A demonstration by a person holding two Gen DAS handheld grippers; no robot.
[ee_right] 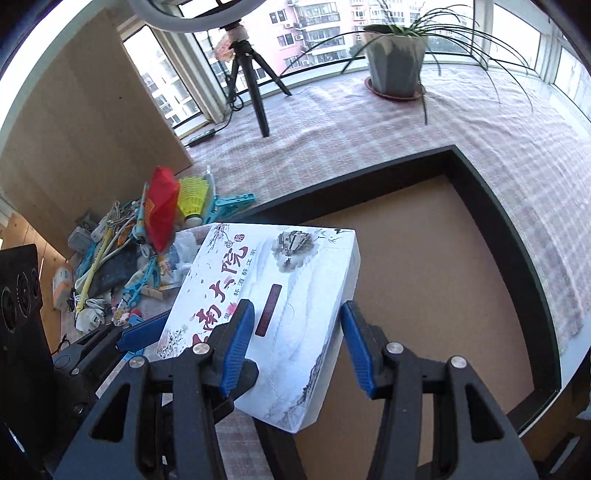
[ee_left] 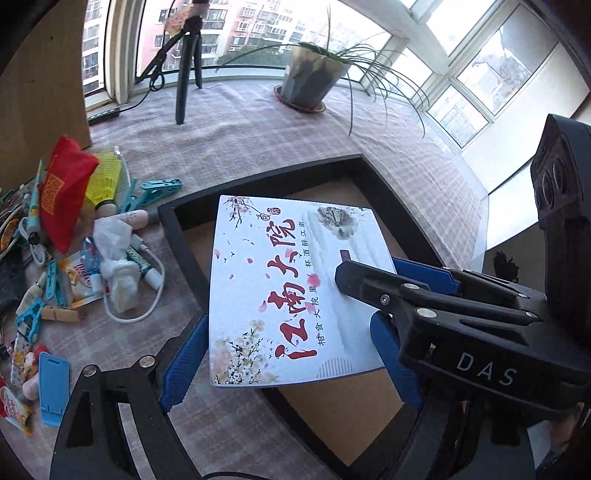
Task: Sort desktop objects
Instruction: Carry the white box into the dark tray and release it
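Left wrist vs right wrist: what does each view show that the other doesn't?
Left wrist only: light blue plastic phone stand, white charging cable loop.

Right wrist only: pale ring light arc at the top, white box's dark red oval tear-strip in full.

Both: white printed tissue box gripped by left gripper and right gripper above black-framed brown tray, red cloth pouch, grey potted plant, black tripod.

Two handheld black plastic scissor-link grippers: left gripper [ee_left: 288, 354], right gripper [ee_right: 297, 347]. Ribbed blue pads [ee_right: 236, 347] lining each finger. Silver pivot rivets [ee_right: 201, 349] at link joints. White "DAS" lettering [ee_left: 485, 369] on housing. Black camera block [ee_left: 554, 181] with round lenses.
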